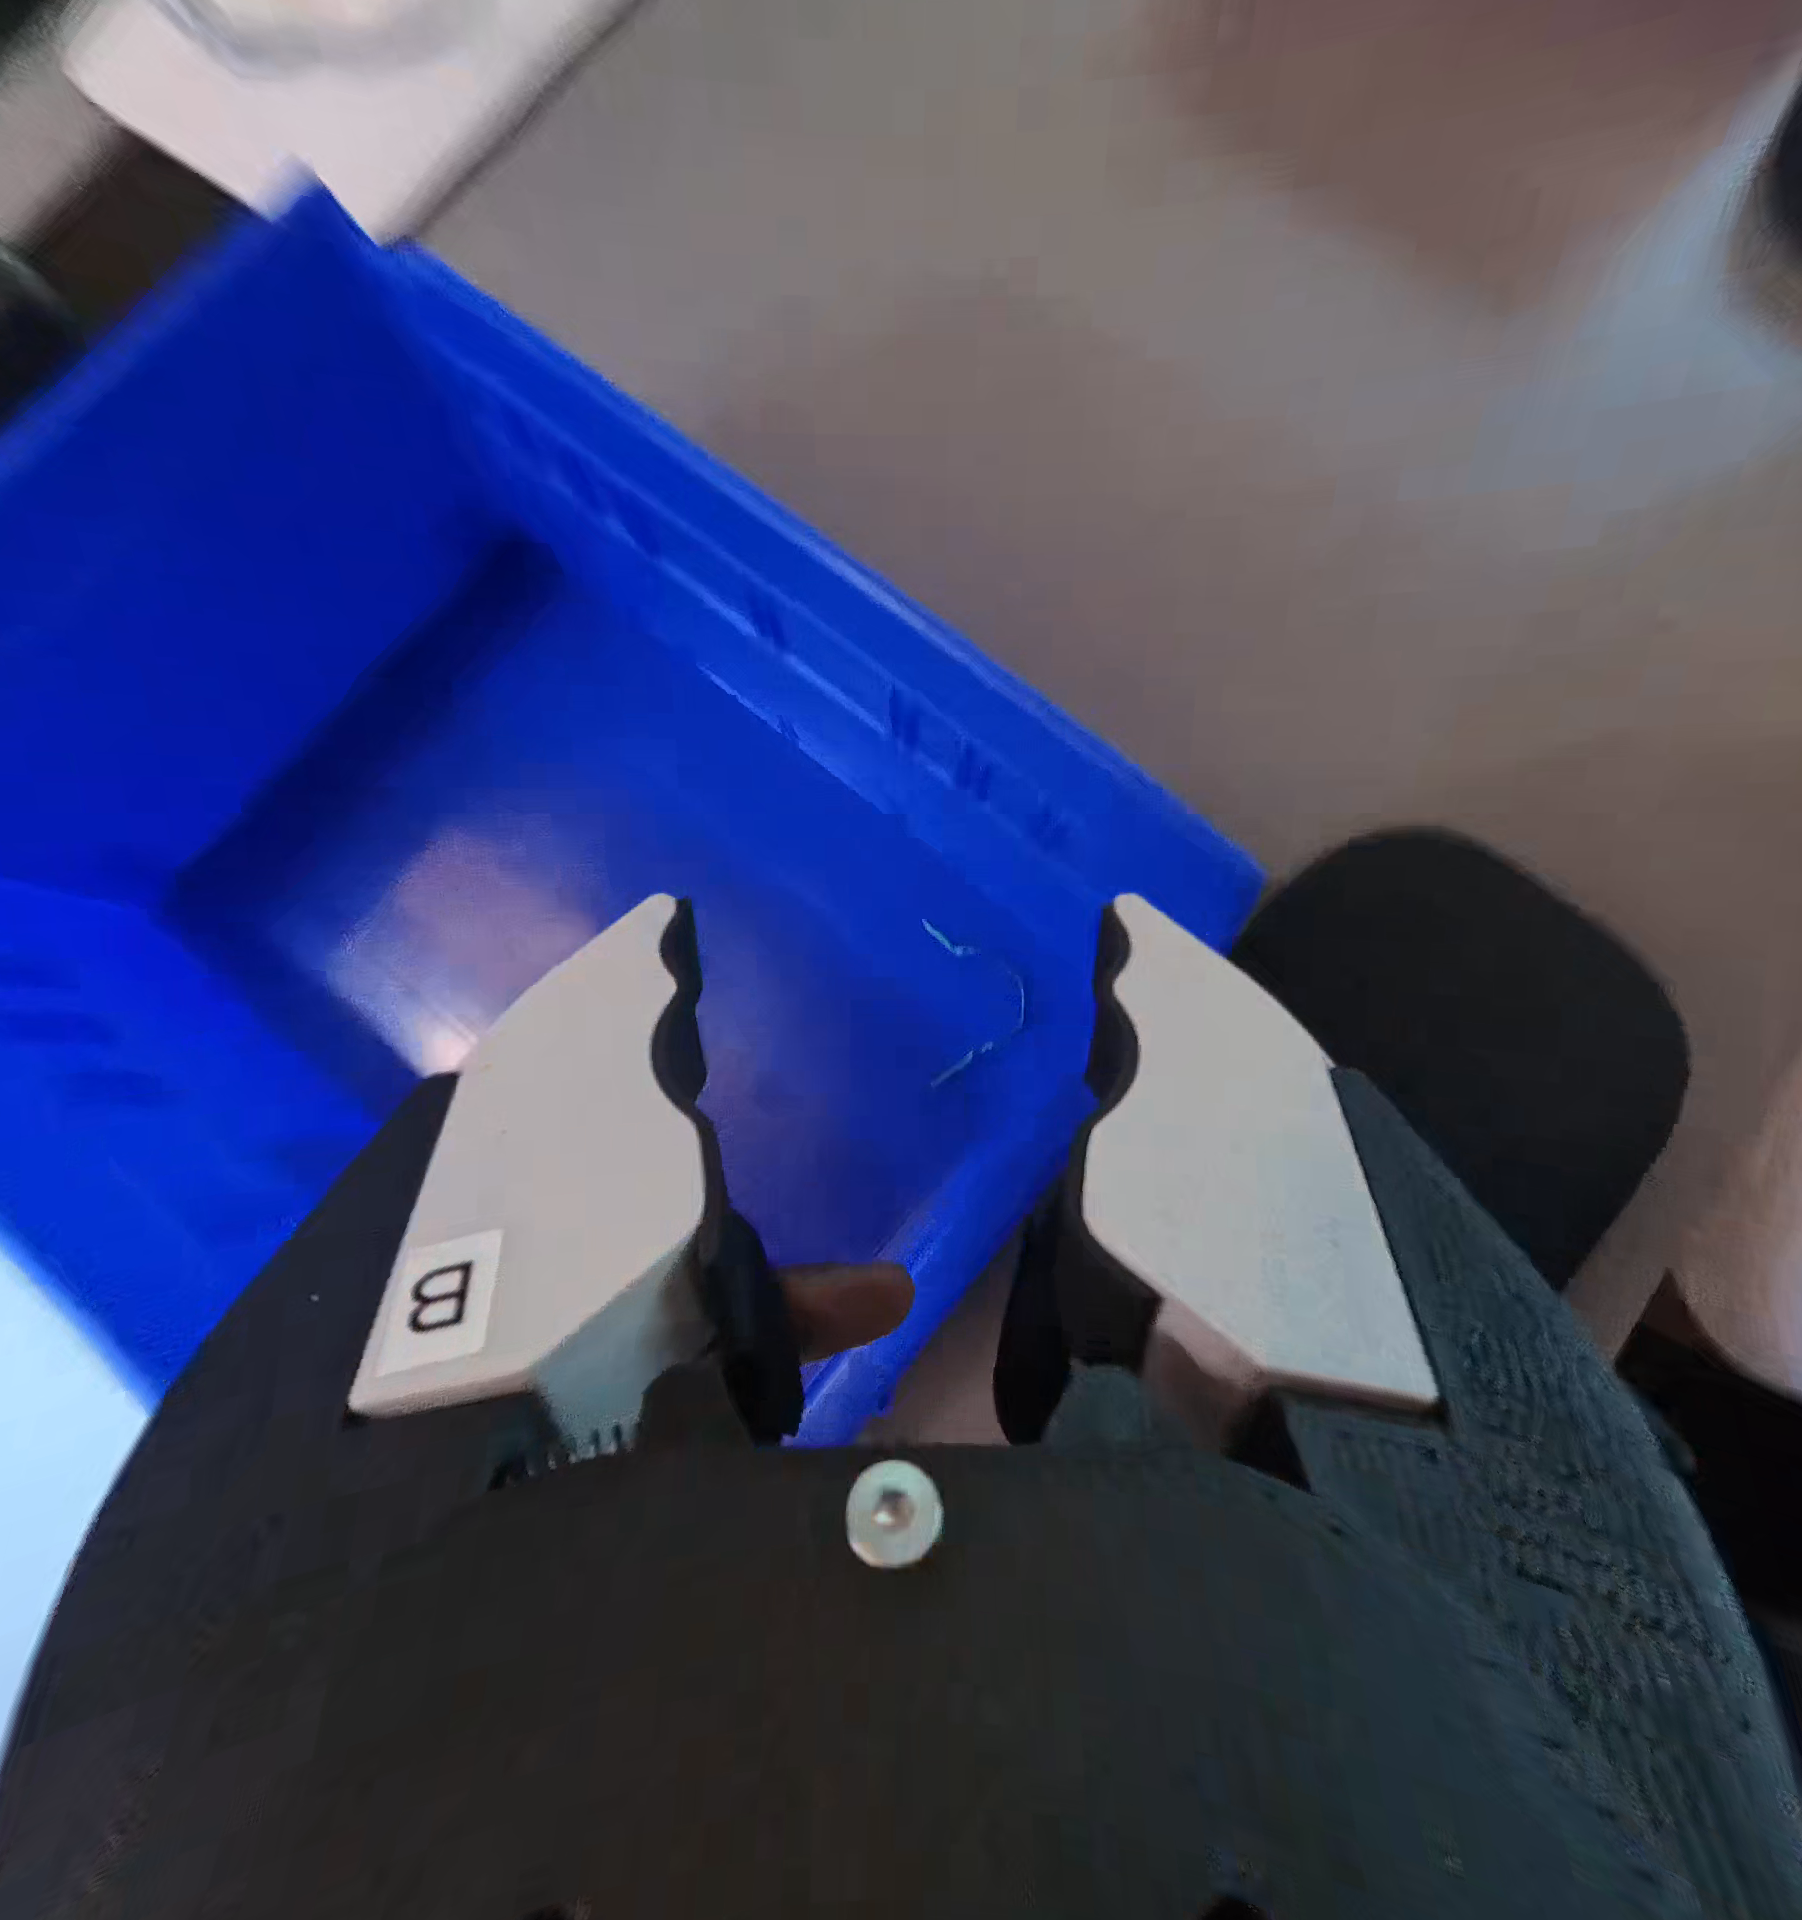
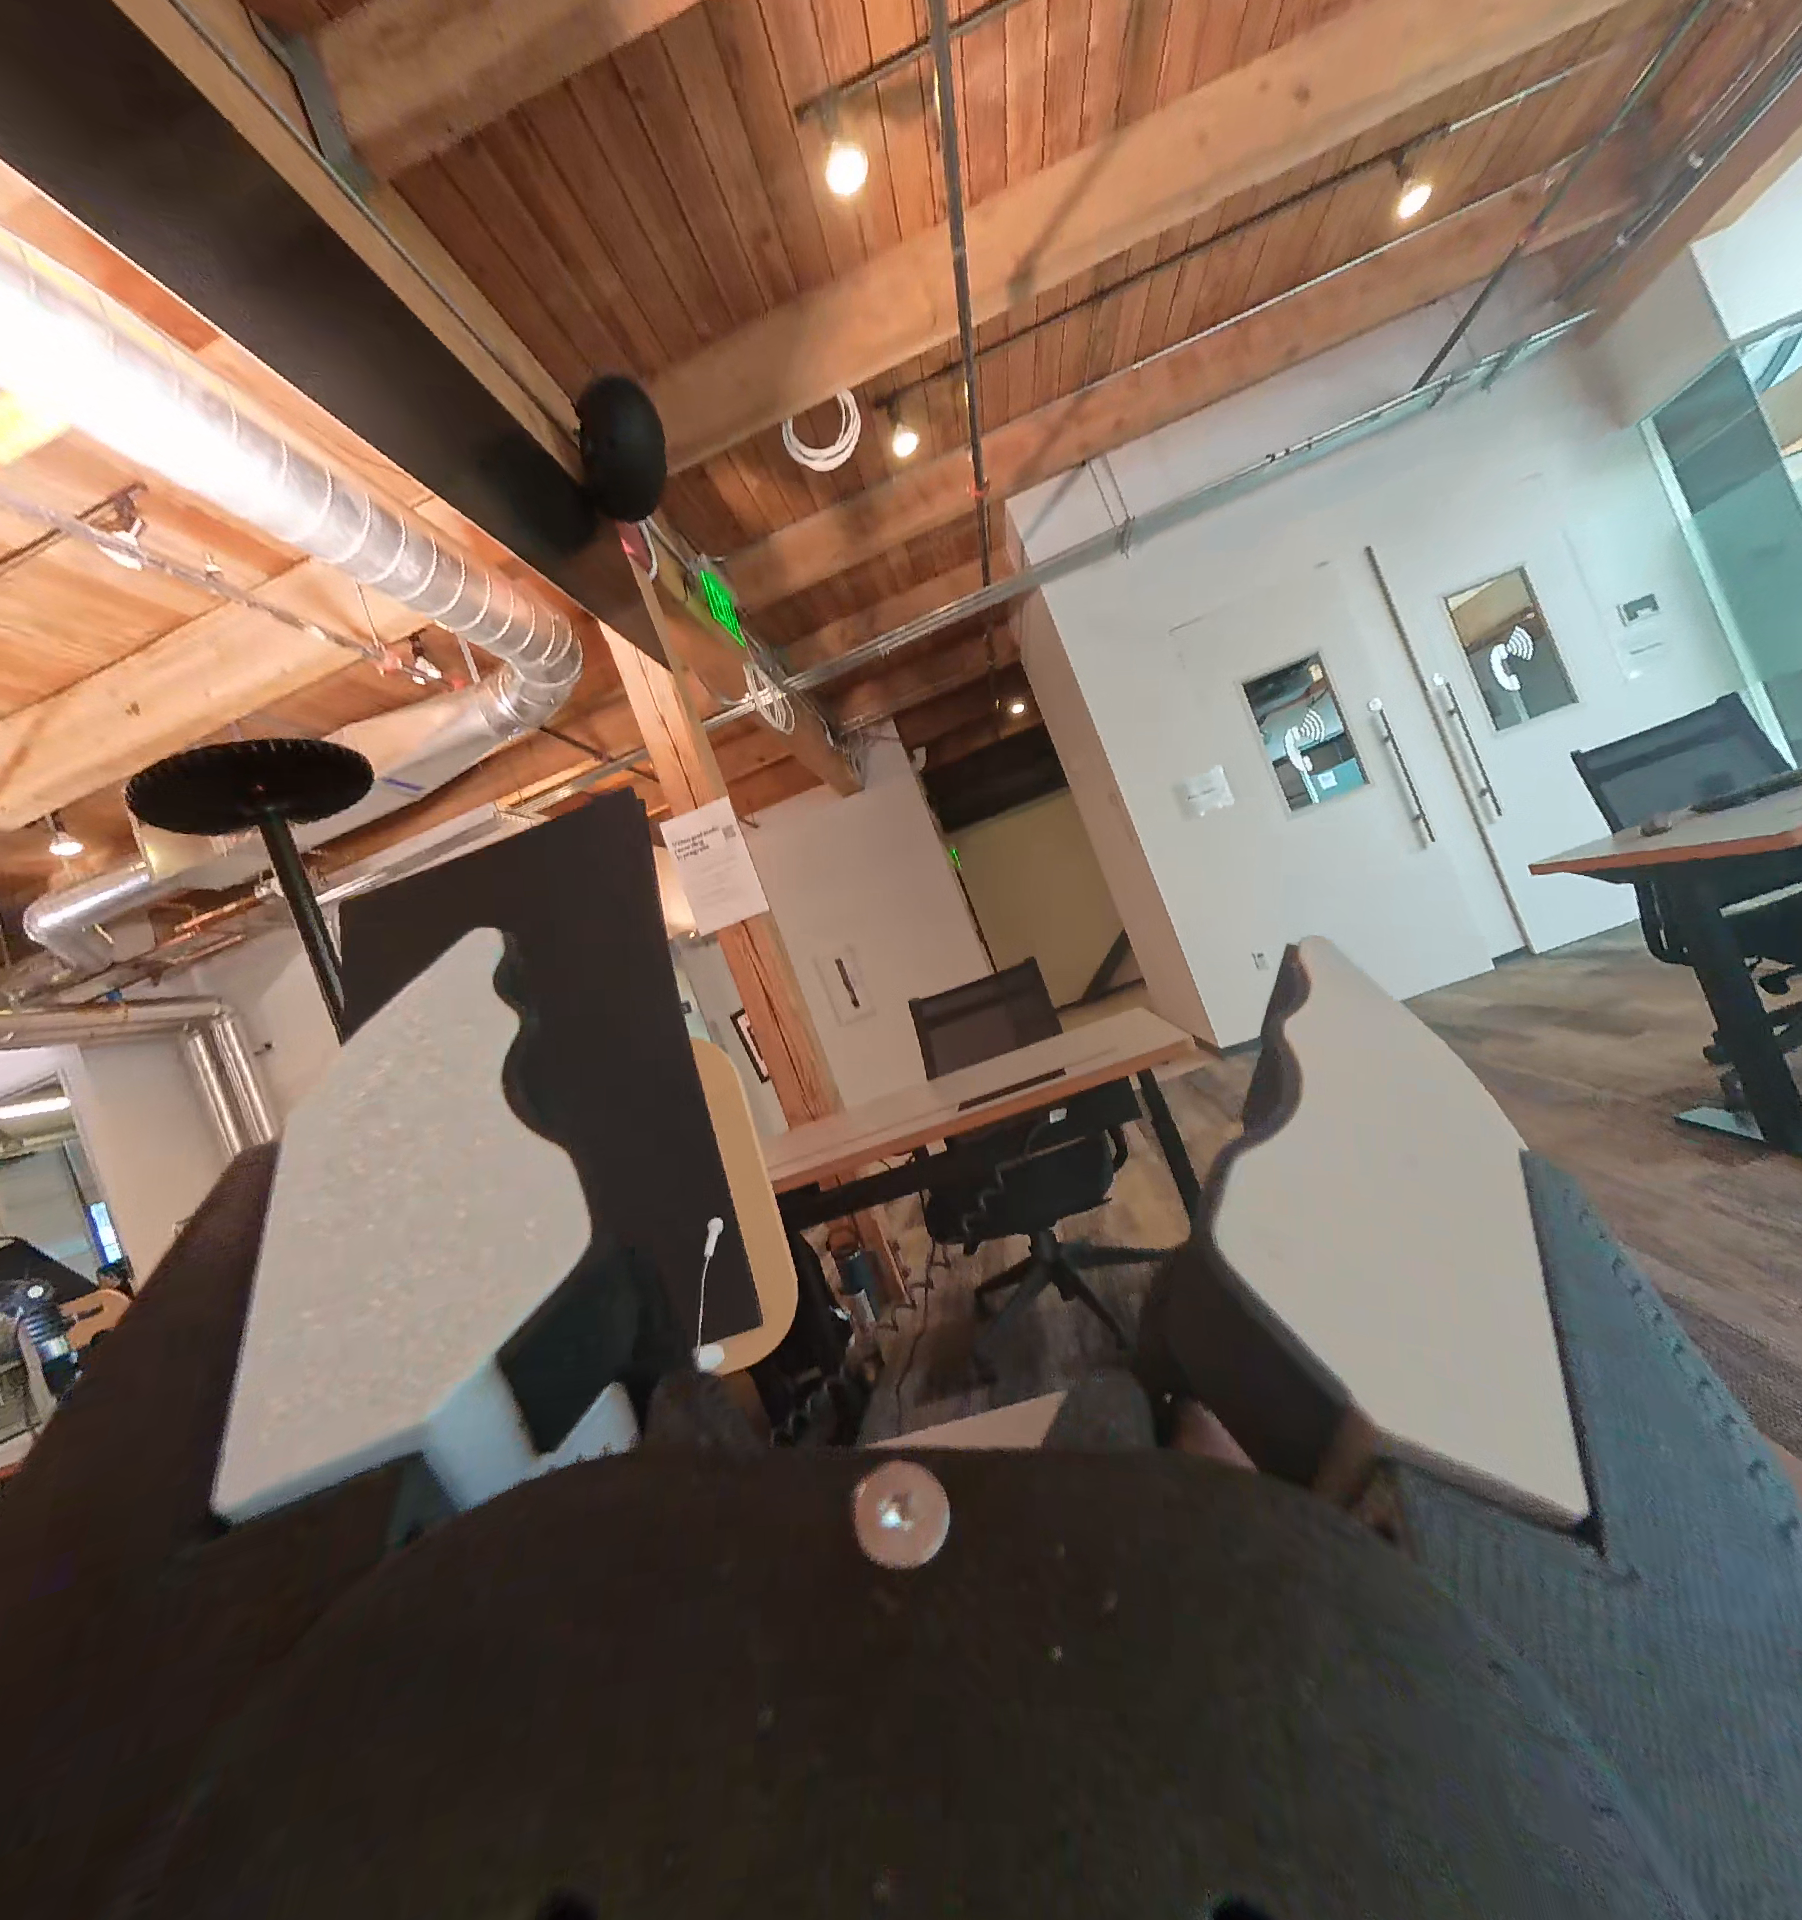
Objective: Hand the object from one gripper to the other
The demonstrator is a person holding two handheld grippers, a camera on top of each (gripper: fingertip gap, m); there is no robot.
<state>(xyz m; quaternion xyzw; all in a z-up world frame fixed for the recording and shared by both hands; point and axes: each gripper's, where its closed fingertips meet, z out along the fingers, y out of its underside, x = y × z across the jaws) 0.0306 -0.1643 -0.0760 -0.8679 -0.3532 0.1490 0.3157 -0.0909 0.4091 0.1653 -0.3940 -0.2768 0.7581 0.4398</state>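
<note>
My left gripper (image 1: 892,904) is open and empty, with its jaws held apart above the inside of a blue plastic bin (image 1: 253,623). The view is blurred. The part of the bin floor that I can see holds nothing. A small brown rounded thing (image 1: 845,1304) shows low between the fingers at the bin's near edge; I cannot tell what it is. My right gripper (image 2: 902,940) is open wide and empty. It points upward into the room, toward desks and the wooden ceiling. No object to hand over is clearly visible in either view.
A black chair seat (image 1: 1468,1039) is to the right of the bin. In the right wrist view, a black toothed disc on a rod (image 2: 253,790) stands at the left by a dark panel (image 2: 523,935). Desks (image 2: 990,1091) and office chairs (image 2: 1053,1205) stand farther off. There is about 65 centimetres between the tips of the two grippers.
</note>
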